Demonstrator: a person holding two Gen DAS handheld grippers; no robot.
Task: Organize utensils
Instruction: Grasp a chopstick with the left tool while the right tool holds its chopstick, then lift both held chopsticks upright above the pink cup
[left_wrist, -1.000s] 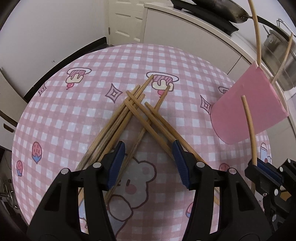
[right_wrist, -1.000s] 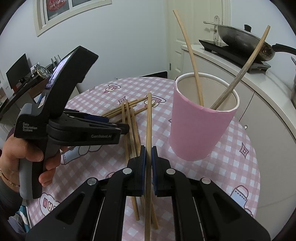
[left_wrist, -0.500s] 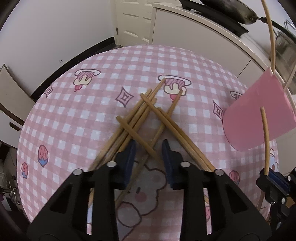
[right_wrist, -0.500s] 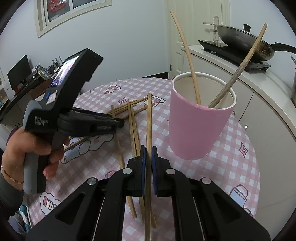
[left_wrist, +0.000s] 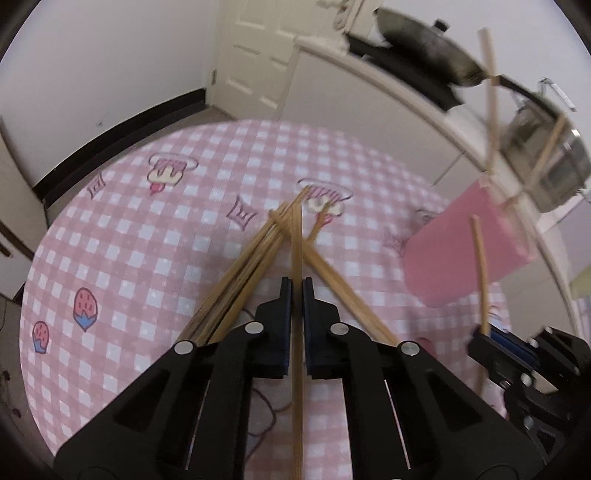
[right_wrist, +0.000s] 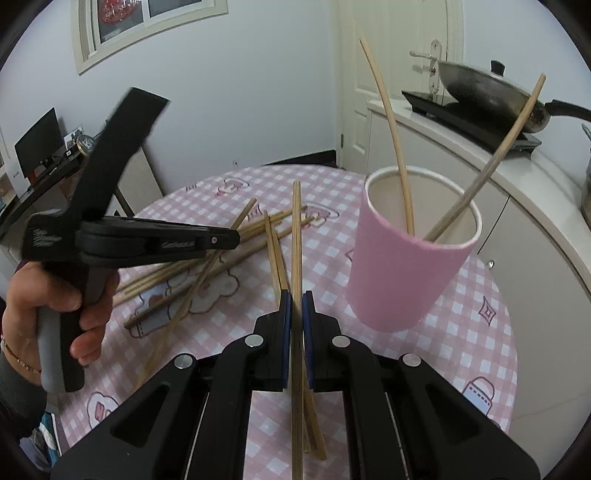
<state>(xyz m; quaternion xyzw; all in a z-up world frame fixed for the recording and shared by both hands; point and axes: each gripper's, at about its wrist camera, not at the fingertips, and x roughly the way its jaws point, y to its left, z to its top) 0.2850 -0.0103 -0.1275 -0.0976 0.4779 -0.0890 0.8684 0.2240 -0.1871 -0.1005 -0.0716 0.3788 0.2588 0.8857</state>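
My left tool (left_wrist: 297, 291) has just clamped 1 slim wooden chopstick (left_wrist: 296, 258) off the pile; my right tool (right_wrist: 296, 306) grips another (right_wrist: 295, 240). Next, I tip both into the pink paper cup (right_wrist: 402, 273) on the checked tabletop (right_wrist: 461, 354).

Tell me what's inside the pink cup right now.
Two chopsticks stand in the pink cup, leaning against its rim. The cup's wall hides their lower ends and the bottom.

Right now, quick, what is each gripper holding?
Left gripper: its fingers have just closed on one chopstick from the pile.
Right gripper: shut on another chopstick, near the pink cup.
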